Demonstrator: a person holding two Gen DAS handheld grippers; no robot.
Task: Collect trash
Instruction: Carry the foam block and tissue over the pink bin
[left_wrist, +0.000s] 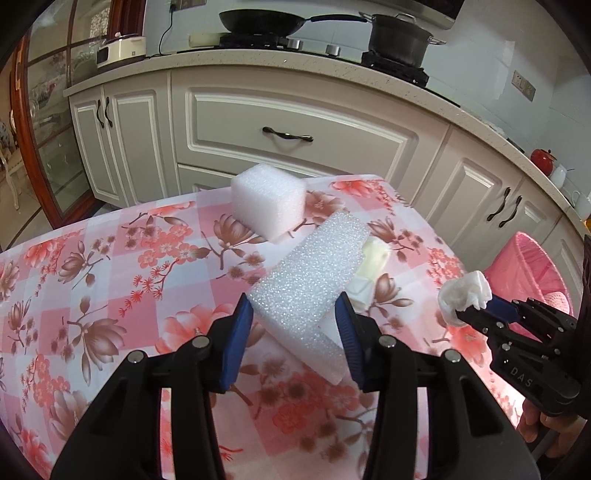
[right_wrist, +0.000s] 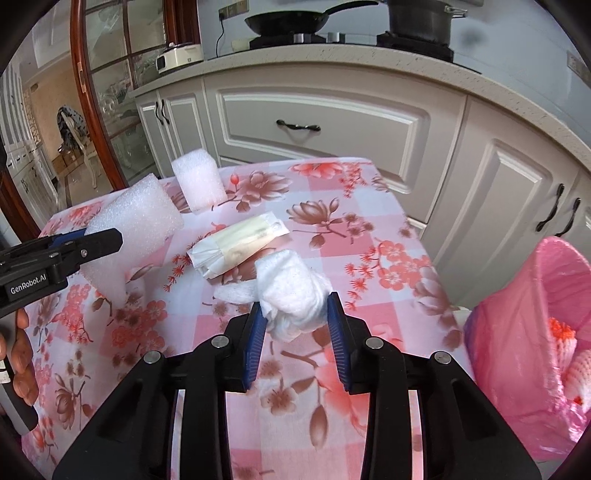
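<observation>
Kitchen setting: cream cabinets (left_wrist: 295, 125) and a speckled counter carrying a wok (left_wrist: 264, 20) and a lidded pot (left_wrist: 399, 38) stand behind a table under a pink floral cloth (left_wrist: 110, 258). On the cloth, toward 11 o'clock, a white foam block (left_wrist: 267, 201) rests. Left gripper (left_wrist: 295, 321): blue pads pressed against both sides of a long foam slab (left_wrist: 310, 273), its near end raised off the cloth. Between the grippers, a wrapped cream packet (right_wrist: 236, 245) lies flat on the table. Right gripper (right_wrist: 295, 317): pads pinching a crumpled white tissue wad (right_wrist: 291, 291). At 3 o'clock, beside the table edge, a bin lined with a pink bag (right_wrist: 517, 332) stands open.
</observation>
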